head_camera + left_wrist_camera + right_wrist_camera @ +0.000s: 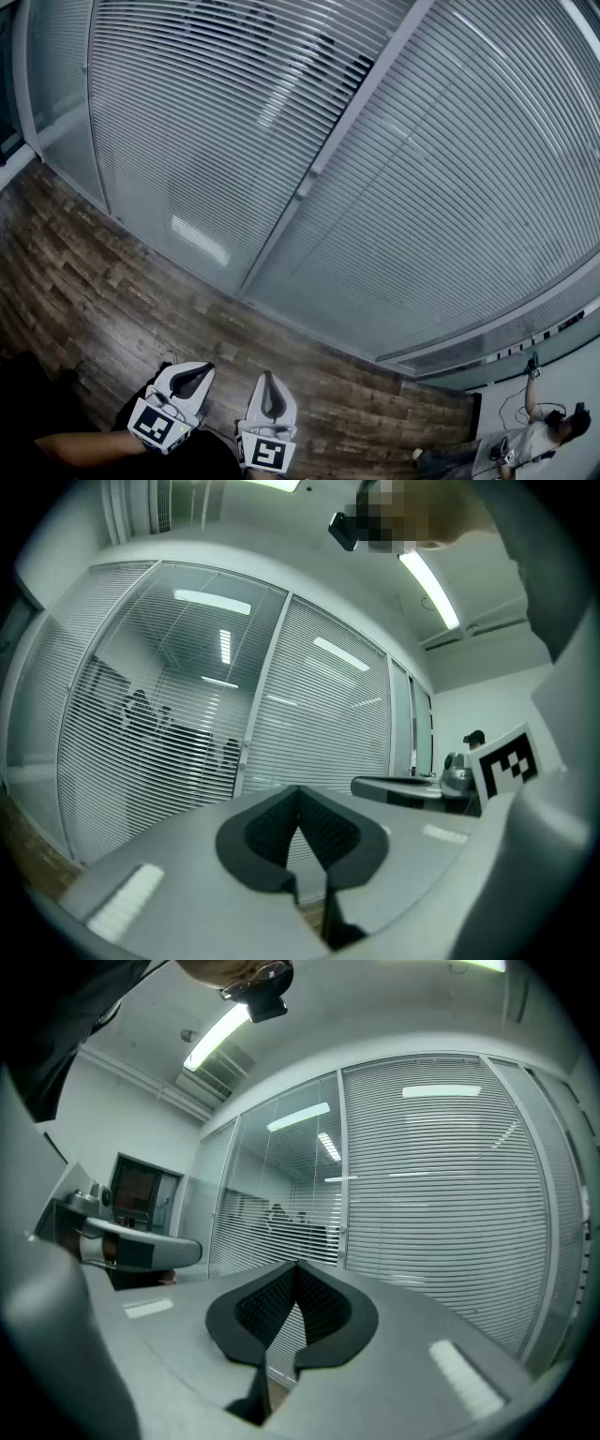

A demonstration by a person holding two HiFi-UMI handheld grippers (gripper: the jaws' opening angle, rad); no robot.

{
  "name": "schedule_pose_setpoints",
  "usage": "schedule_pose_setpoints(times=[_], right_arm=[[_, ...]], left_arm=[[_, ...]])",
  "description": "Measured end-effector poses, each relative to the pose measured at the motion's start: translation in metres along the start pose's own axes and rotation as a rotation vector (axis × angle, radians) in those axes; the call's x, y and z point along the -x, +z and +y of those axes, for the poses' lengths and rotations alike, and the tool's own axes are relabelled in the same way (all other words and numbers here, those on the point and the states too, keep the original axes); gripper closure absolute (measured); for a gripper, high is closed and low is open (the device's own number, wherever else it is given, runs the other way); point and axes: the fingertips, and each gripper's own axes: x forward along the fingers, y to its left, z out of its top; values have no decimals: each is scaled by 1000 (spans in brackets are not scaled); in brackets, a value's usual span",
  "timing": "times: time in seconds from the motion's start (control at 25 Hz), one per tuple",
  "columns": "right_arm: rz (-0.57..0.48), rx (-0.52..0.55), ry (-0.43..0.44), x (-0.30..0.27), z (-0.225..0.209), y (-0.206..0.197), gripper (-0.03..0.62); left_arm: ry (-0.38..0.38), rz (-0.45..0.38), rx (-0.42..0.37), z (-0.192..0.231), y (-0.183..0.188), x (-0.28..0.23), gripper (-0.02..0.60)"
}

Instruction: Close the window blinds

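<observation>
- I am holding the white left gripper (pixel 192 377) pinched together, empty.
- I am holding the white right gripper (pixel 269 394) pinched together too, empty.
- The grey slatted window blinds (pixel 375 187) are hanging ahead, well apart from both.

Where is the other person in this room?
In the head view, the other person is in the bottom right corner, past the right end of the blinds, with one arm raised.

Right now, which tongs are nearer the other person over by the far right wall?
Right. The right tongs are on the side toward the person, who is off to their right across the wood floor; the left tongs sit farther left, beyond the right ones.
</observation>
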Motion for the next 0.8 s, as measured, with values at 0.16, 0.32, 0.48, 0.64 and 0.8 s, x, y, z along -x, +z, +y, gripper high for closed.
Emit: schedule_pose_setpoints(times=[0.16,0.32,0.48,0.64,0.8], right_arm=[[28,-6,0,-2,1,-10,594],[15,-17,1,-5,-2,-6,594],[-20,-33,14,-11,-2,5,594],[-21,-75,47,-15,-5,7,592],[-5,-82,54,-14,-1,0,592]], left_arm=[[3,-5,-15,1,3,2,580],[22,-4,-8,6,1,1,580],[30,3,-6,6,3,-2,580],[31,0,-4,5,5,-7,580],[34,0,-1,7,2,-2,580]])
